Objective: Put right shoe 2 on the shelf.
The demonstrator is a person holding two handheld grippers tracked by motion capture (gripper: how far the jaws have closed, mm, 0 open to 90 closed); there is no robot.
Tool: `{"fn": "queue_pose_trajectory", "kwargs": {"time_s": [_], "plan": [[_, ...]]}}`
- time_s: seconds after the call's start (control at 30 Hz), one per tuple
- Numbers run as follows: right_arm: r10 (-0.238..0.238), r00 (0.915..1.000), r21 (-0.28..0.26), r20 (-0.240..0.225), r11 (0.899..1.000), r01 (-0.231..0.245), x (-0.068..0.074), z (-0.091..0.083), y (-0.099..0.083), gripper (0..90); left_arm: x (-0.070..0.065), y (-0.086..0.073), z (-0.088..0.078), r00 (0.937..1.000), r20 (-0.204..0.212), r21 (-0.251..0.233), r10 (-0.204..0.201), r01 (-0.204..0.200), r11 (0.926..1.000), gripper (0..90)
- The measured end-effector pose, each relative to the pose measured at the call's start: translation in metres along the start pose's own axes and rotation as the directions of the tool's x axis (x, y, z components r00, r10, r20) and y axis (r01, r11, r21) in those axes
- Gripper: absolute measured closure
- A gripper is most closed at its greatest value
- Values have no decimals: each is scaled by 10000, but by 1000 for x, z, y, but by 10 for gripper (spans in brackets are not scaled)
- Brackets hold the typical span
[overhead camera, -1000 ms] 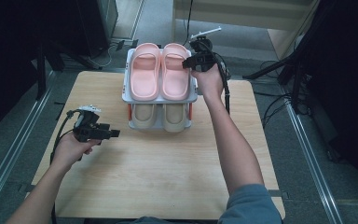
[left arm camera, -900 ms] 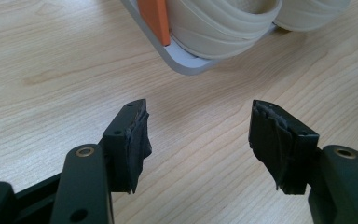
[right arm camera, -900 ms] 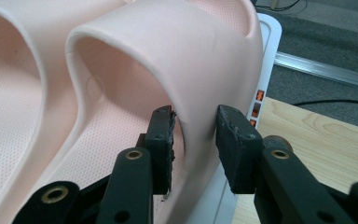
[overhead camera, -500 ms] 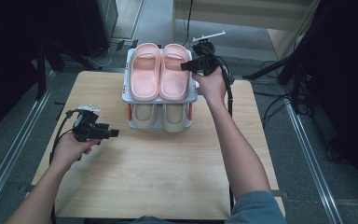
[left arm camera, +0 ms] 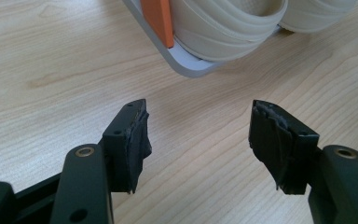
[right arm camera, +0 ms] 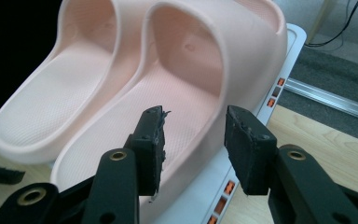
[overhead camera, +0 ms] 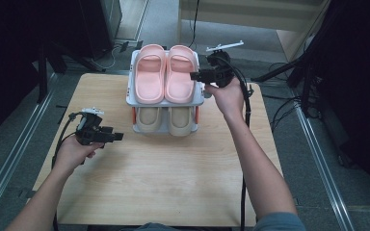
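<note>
Two pairs of slippers sit on the shoe rack (overhead camera: 131, 98) at the table's far edge: pink slippers (overhead camera: 166, 72) on the top shelf, beige slippers (overhead camera: 167, 119) on the shelf below. We use the rack as reference. Our right gripper (overhead camera: 196, 75) sits level with the top shelf at the rack's right side, pointing in at the right-hand pink slipper (right arm camera: 186, 107). Its jaws have just been opening and stand apart, straddling that slipper's outer edge in the right gripper view, pads not pressing on it, so we read nothing gripped. Looks like a release after setting the slipper flush beside its mate, though a fresh approach reads the same. Our left gripper (overhead camera: 118, 136) hovers low over the table (overhead camera: 149, 178) left of the rack's front corner, jaws wide and empty, aimed at the lower shelf corner (left arm camera: 193, 70); likely parked clear so it doesn't crowd the right hand.
</note>
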State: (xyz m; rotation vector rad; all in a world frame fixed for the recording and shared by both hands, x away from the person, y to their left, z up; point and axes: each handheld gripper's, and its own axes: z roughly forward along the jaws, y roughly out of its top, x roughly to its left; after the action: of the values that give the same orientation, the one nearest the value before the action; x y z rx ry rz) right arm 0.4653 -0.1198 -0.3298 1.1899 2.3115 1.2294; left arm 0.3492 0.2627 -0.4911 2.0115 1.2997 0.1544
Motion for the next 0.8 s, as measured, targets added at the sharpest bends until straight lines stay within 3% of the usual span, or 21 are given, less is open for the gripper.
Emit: {"fn": "queue_pose_trajectory", "kwargs": {"time_s": [0.17,0.37,0.43,0.8], "plan": [[-254,9995,-78,-181,9997,253,2,-11,-10,584,0,2,3,10000,9,37,4,-4,10000,377],[-207,9995,-255,-217,9995,202,0,-22,-26,581,-1,4,8,9999,-2,-99,102,-102,9999,386],[-158,9996,-269,-244,9995,152,-1,-25,-32,577,-2,7,10,9998,-95,106,195,-194,9998,389],[-63,9995,-401,-322,9992,50,-6,-35,-73,531,-6,16,20,9992,70,-28,381,-381,9993,382]]}}
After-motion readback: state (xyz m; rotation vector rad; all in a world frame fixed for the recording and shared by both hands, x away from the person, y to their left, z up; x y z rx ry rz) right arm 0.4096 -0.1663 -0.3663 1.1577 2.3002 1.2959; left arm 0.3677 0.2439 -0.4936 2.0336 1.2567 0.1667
